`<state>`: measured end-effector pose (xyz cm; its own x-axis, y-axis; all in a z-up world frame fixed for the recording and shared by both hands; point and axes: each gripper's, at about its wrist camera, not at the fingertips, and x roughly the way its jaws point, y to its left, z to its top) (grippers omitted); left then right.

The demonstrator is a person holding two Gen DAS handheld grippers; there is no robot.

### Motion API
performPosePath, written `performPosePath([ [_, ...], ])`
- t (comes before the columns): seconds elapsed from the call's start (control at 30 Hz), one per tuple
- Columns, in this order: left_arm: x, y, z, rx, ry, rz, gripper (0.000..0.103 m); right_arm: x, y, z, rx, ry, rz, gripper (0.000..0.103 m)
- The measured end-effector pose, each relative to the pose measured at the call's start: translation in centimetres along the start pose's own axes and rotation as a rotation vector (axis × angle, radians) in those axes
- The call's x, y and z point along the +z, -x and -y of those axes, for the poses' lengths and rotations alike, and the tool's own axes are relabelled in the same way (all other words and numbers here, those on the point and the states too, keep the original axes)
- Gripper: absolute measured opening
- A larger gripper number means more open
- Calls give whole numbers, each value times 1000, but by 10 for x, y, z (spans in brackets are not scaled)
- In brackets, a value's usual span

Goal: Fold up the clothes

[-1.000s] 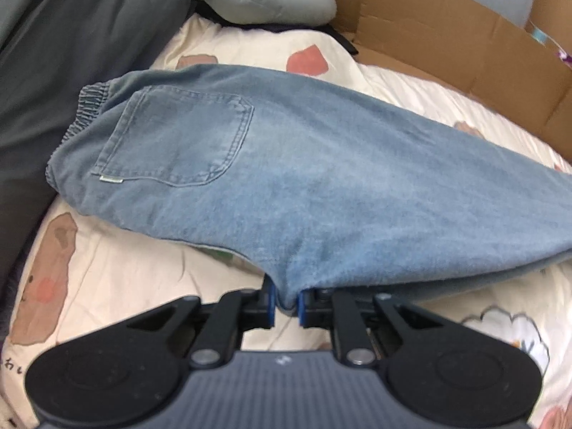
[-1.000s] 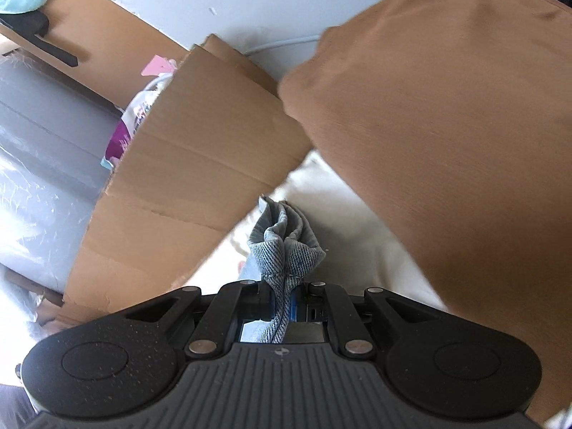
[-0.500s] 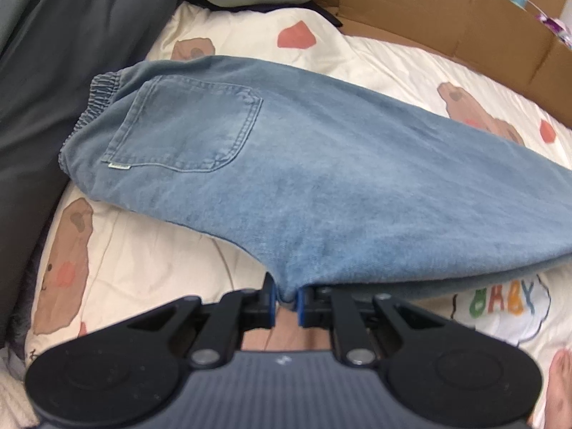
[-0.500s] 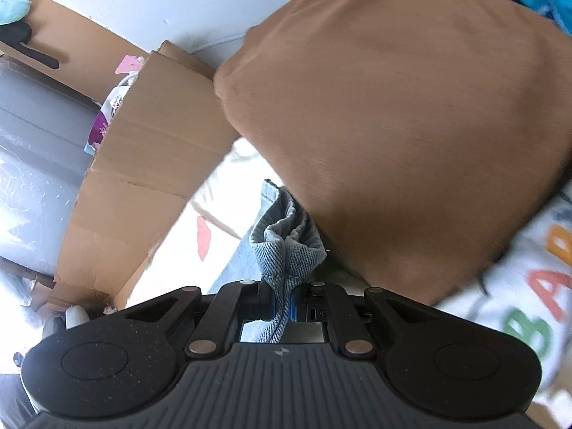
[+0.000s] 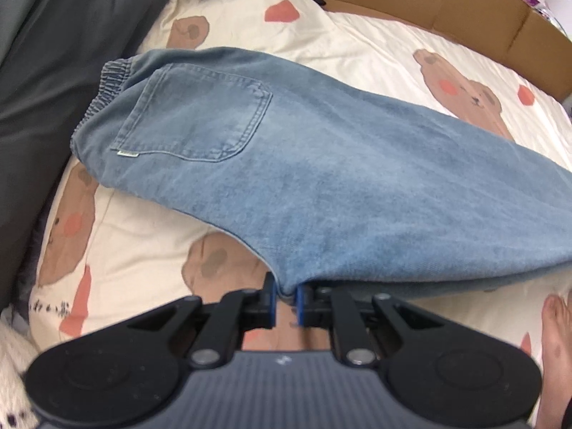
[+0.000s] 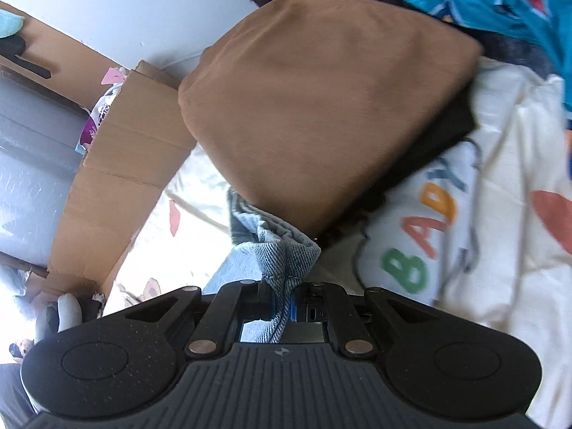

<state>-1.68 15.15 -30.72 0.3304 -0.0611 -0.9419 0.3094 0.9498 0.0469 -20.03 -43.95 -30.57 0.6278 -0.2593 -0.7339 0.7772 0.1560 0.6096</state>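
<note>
The word "BABY" is printed in green, orange and blue letters on the cream bedsheet, which also carries brown bears and red patches. A small pale tag is sewn at the corner of the back pocket of the jeans; its writing is too small to read.

The jeans lie folded lengthwise across the bed, elastic waistband toward the dark grey bedding at the left. The left hand-held gripper is closed on the near edge of the denim at the crotch. The right hand-held gripper is pinched tight on a bunched hem of the jeans, which sits just beside a folded brown garment stacked on something black.

Flattened cardboard stands along the far side of the bed, against a pale wall. A bare foot shows at the right edge of the left wrist view.
</note>
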Motion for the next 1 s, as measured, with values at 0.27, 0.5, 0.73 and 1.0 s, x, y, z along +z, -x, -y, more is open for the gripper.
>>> performPosePath([
  [0.27, 6, -4, 1, -2, -9, -29, 10, -20, 35, 43, -57, 5, -31, 6],
  [0.5, 16, -10, -5, -3, -11, -46, 10, -38, 53, 74, -111, -1, -67, 6],
  [0.73, 32, -15, -10, -6, -11, -41, 10, -47, 56, 91, -147, -4, -91, 6],
  [1.0, 46, -20, -19, -33, -19, -51, 10, -51, 63, 102, -162, 1, -94, 6],
])
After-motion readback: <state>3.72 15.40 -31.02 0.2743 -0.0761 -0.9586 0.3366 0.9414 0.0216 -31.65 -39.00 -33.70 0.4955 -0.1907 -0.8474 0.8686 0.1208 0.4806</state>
